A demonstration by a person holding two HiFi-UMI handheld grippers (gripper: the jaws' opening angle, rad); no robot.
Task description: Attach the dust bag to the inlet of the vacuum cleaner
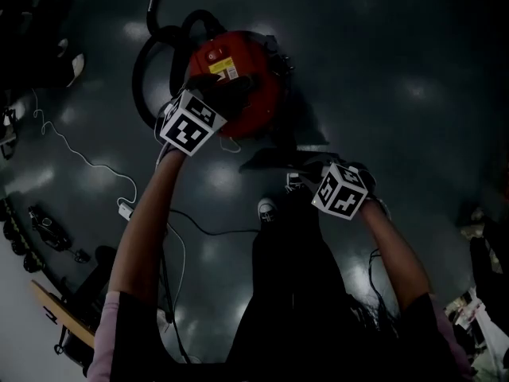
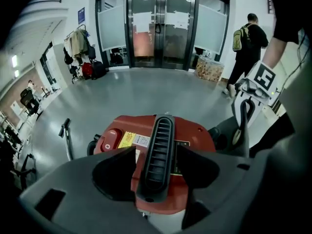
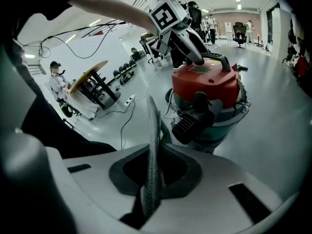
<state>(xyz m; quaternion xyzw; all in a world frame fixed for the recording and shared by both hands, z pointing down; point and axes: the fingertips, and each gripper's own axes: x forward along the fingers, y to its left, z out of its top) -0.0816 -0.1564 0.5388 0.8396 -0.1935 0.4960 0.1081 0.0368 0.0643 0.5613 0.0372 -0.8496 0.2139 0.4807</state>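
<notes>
The vacuum cleaner (image 1: 238,82) stands on the dark floor, its lid red (image 2: 195,135) with a black ribbed handle (image 2: 158,155) along the top. My left gripper (image 2: 155,156) reaches down over the lid, open, with the handle between its jaws; the right gripper view shows it (image 3: 187,48) just above the handle (image 3: 217,60). My right gripper (image 3: 153,150) is shut on the dust bag (image 3: 152,126), a thin grey woven sheet seen edge-on. From the left gripper view the bag (image 2: 240,123) hangs dark below that gripper (image 2: 243,89), to the right of the vacuum (image 3: 209,94).
A black hose (image 1: 151,62) loops round the vacuum's left side. A white cable (image 1: 87,161) and power strip (image 1: 125,211) lie on the floor at left. Glass doors (image 2: 161,28) and a walking person (image 2: 251,48) are far off. A round wooden table (image 3: 90,77) stands at left.
</notes>
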